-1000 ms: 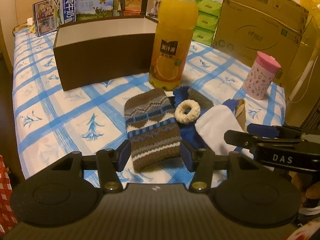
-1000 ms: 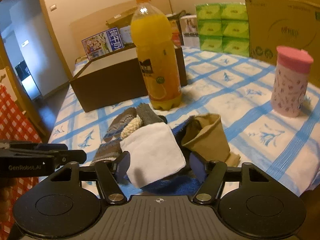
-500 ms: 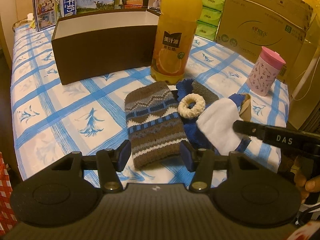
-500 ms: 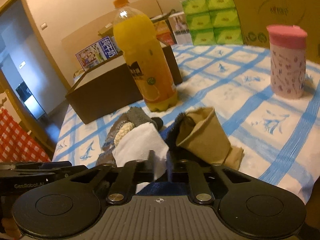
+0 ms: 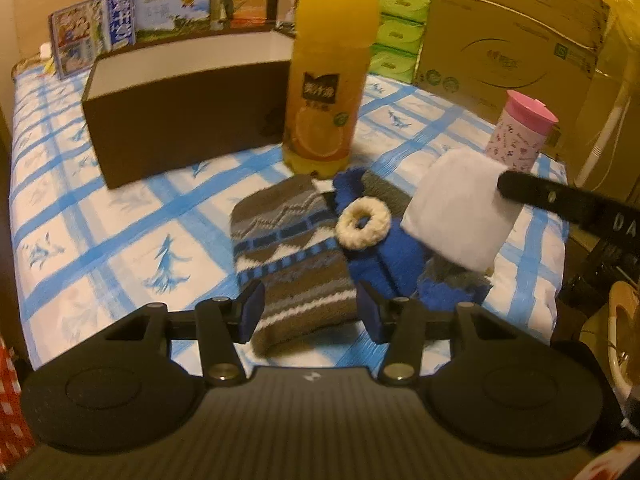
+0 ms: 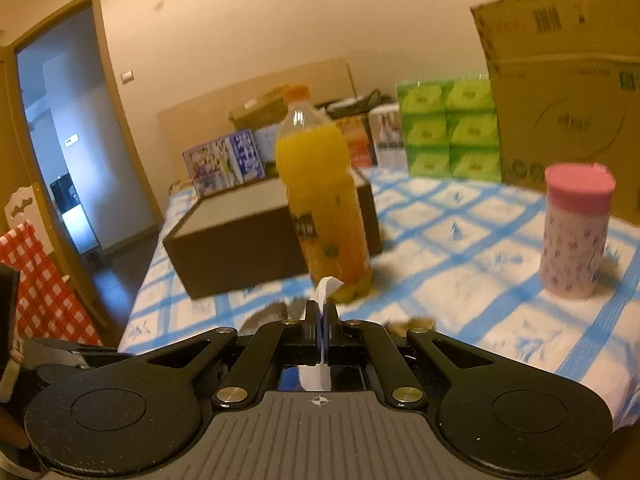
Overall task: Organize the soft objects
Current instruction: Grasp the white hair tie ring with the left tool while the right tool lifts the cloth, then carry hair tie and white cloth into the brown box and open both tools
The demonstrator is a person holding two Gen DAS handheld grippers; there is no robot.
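Observation:
My right gripper (image 6: pixel 322 320) is shut on a white cloth (image 5: pixel 460 208) and holds it lifted above the pile; its thin edge shows between the pads in the right wrist view (image 6: pixel 325 300). My left gripper (image 5: pixel 310 312) is open and empty, low over the near end of a brown, blue and white striped knit sock (image 5: pixel 288 256). A cream scrunchie (image 5: pixel 363 222) lies on a blue cloth (image 5: pixel 384 260). An open dark brown box (image 5: pixel 180 120) stands behind.
An orange juice bottle (image 5: pixel 326 80) stands between the box and the pile. A pink-lidded cup (image 5: pixel 518 136) stands at the right. Cardboard boxes (image 5: pixel 508 40), green tissue packs (image 5: pixel 396 44) and cartons line the back. The table edge is near on the right.
My right gripper closed on the white cloth and lifted it off the pile, up and back. My left gripper stayed open over the striped sock.

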